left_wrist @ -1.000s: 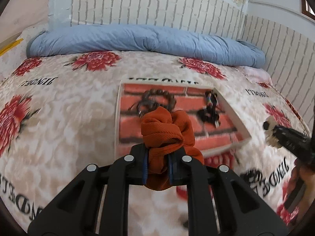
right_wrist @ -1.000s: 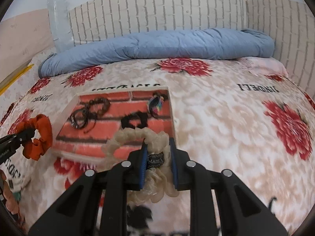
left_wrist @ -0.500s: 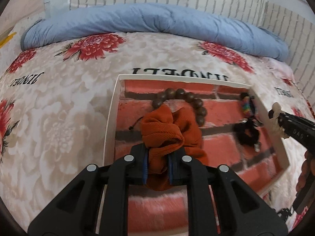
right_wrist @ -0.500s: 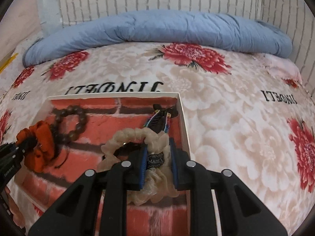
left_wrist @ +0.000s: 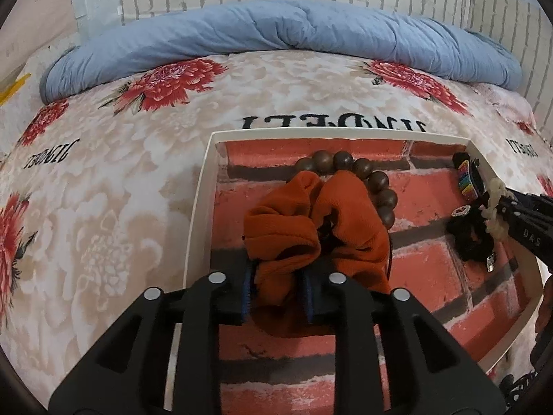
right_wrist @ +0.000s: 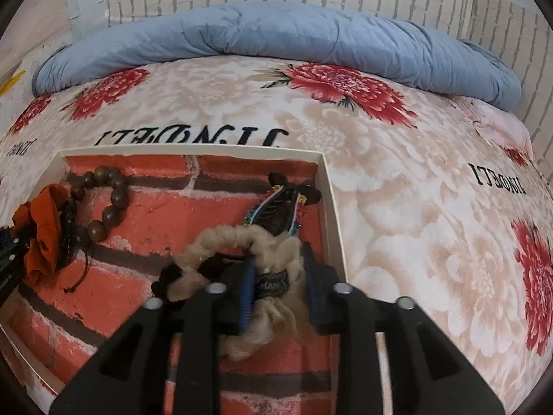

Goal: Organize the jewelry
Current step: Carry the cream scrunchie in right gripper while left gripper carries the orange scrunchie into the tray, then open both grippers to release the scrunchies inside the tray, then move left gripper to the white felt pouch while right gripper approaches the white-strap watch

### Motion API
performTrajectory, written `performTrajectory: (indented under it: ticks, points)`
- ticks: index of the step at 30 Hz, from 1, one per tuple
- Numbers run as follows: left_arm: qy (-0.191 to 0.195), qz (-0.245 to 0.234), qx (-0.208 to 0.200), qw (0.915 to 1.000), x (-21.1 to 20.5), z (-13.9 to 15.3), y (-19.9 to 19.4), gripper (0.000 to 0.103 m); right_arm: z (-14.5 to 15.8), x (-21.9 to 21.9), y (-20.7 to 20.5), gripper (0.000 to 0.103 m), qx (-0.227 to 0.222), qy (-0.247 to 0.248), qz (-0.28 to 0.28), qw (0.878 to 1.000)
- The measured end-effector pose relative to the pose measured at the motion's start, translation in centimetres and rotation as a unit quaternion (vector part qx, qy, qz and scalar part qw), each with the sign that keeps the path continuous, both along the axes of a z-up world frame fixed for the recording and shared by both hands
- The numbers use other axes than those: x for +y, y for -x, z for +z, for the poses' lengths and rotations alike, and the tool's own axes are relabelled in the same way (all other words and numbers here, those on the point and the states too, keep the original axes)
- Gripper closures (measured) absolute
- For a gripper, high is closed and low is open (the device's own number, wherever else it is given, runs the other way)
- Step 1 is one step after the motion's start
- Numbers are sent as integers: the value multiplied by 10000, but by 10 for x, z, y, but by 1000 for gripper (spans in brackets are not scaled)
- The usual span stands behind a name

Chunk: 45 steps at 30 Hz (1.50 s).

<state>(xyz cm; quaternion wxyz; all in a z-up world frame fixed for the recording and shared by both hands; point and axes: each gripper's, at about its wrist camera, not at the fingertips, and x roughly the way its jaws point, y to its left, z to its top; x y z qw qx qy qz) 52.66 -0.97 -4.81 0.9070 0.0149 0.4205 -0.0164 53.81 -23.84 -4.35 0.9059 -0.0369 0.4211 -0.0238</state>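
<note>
A shallow white tray (left_wrist: pixel 204 207) with a red brick-print floor lies on the bed. My left gripper (left_wrist: pixel 276 276) hangs low over its left half, its jaws opening; an orange scrunchie (left_wrist: pixel 345 228) still fills the gap between the pads and leans on a brown bead bracelet (left_wrist: pixel 380 186). My right gripper (right_wrist: pixel 278 276) is over the tray's right side (right_wrist: pixel 331 214), jaws opening; a cream scrunchie (right_wrist: pixel 235 242) sits loosely between them, resting on the tray floor over a black hair tie (right_wrist: pixel 214 263). A multicoloured hair clip (right_wrist: pixel 280 211) lies just beyond.
The tray rests on a floral bedspread (right_wrist: pixel 397 207) with red flowers and black lettering. A rolled blue duvet (left_wrist: pixel 293 31) lies along the far edge, below a white brick-pattern wall. Part of a hand shows at the left wrist view's right edge (left_wrist: pixel 544 304).
Both grippers have come forward and down from the tray's near edge to low over its floor. Both pairs of jaws have widened, and the scrunchies have puffed out between them.
</note>
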Motion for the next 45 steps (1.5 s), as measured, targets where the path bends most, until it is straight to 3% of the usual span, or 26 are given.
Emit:
performTrajectory:
  ticks: [1, 4, 6, 8, 15, 18, 26, 32, 36, 45]
  points:
    - [-13, -3, -3, 10000, 0, 1, 0, 78, 0, 1, 1, 62, -9, 50, -1, 10000]
    - [-42, -20, -18, 10000, -2, 6, 3, 66, 0, 0, 4, 41, 7, 36, -22, 10000]
    - [-70, 20, -61, 10000, -2, 11, 7, 39, 4, 0, 6, 33, 39, 20, 18, 10000]
    - [-154, -5, -132, 9998, -4, 19, 14, 33, 8, 0, 8, 21, 75, 73, 17, 9999]
    - [-12, -126, -171, 9998, -4, 45, 39, 12, 32, 5, 34, 15, -21, 156, 160, 9997]
    - [132, -127, -246, 9995, 2, 57, 62, 6, 45, 8, 61, 9, -261, 163, 209, 9993]
    - [203, -8, -334, 9992, 22, 63, 126, 5, 47, 10, 134, 8, -567, -79, 214, 9981]
    - [-6, -21, -387, 9992, 28, 63, 168, 5, 46, 12, 184, 8, -722, -139, 85, 9973]
    - [129, 13, -432, 9990, 41, 66, 201, 5, 48, 14, 221, 8, -873, -420, -5, 9953]
    - [-289, 121, -534, 9981, 67, 52, 276, 5, 27, 29, 290, 8, -954, -473, -85, 9943]
